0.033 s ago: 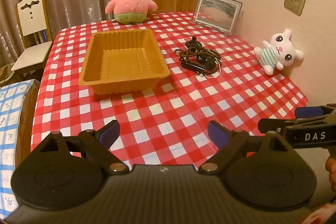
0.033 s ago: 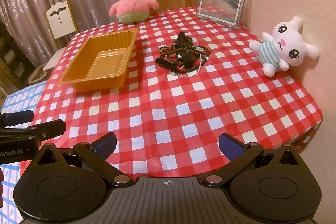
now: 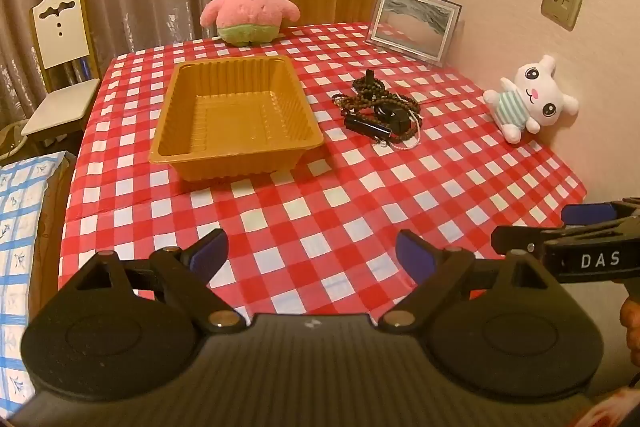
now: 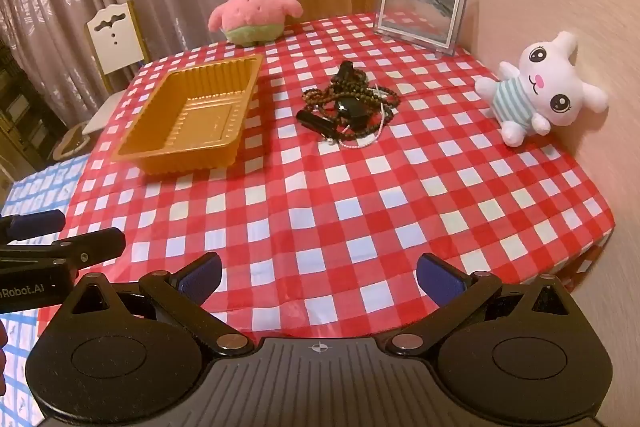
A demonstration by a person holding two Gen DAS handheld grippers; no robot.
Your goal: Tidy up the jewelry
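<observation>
Nearest, the left gripper (image 3: pixel 312 253) and right gripper (image 4: pixel 319 277) hovered with blue-padded jaws wide apart, empty, above the red-and-white checked tablecloth (image 4: pixel 340 211). Farther on, a tangled heap of dark beaded jewelry (image 4: pixel 349 105) lay beside the empty orange plastic tray (image 3: pixel 236 115). It looked light, limp and snag-prone; an outer loop seemed the best hold. The right view alone showed its white cord clearly.
</observation>
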